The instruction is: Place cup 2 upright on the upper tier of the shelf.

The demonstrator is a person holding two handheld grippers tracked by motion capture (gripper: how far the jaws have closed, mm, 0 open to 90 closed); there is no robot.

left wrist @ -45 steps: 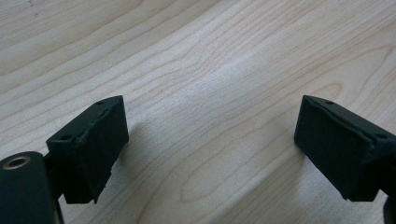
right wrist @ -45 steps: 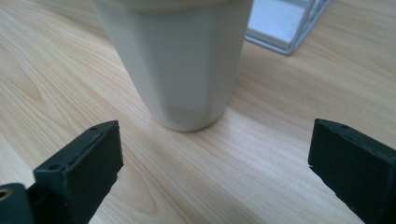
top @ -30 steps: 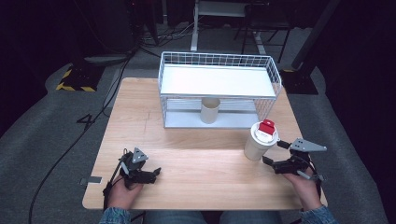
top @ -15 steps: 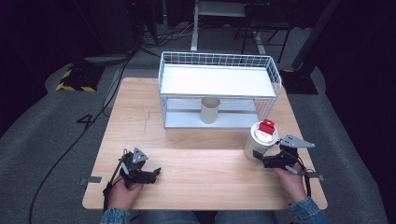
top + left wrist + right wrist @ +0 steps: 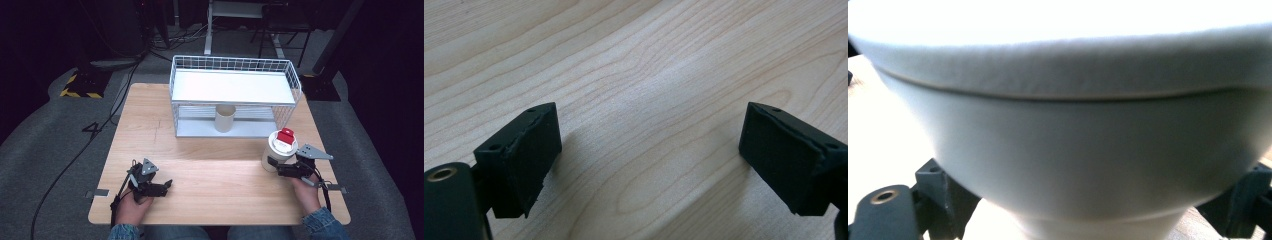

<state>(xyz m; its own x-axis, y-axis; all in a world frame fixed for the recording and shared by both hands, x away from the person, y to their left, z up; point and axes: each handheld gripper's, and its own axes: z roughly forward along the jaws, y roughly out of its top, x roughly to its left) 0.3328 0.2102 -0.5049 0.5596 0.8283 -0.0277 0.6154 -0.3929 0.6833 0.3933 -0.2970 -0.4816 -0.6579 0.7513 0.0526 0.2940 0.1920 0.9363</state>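
A white paper cup (image 5: 278, 150) with a lid and a red block (image 5: 285, 136) on top stands upright near the table's right edge. My right gripper (image 5: 272, 167) is open, with its jaws reaching around the cup's lower part from the near right. In the right gripper view the cup (image 5: 1088, 150) looms between the two spread jaws. My left gripper (image 5: 162, 187) rests low at the front left of the wooden table (image 5: 215, 175). It is open, with only bare wood between its jaws (image 5: 649, 155).
A white wire rack (image 5: 235, 87) with a flat shelf stands at the back of the table. A beige cup (image 5: 225, 118) stands upright under that shelf. Dark floor, cables and chair legs surround the table.
My right gripper has moved left and forward, so its jaws now stand on both sides of the white cup. The left gripper has stayed put.
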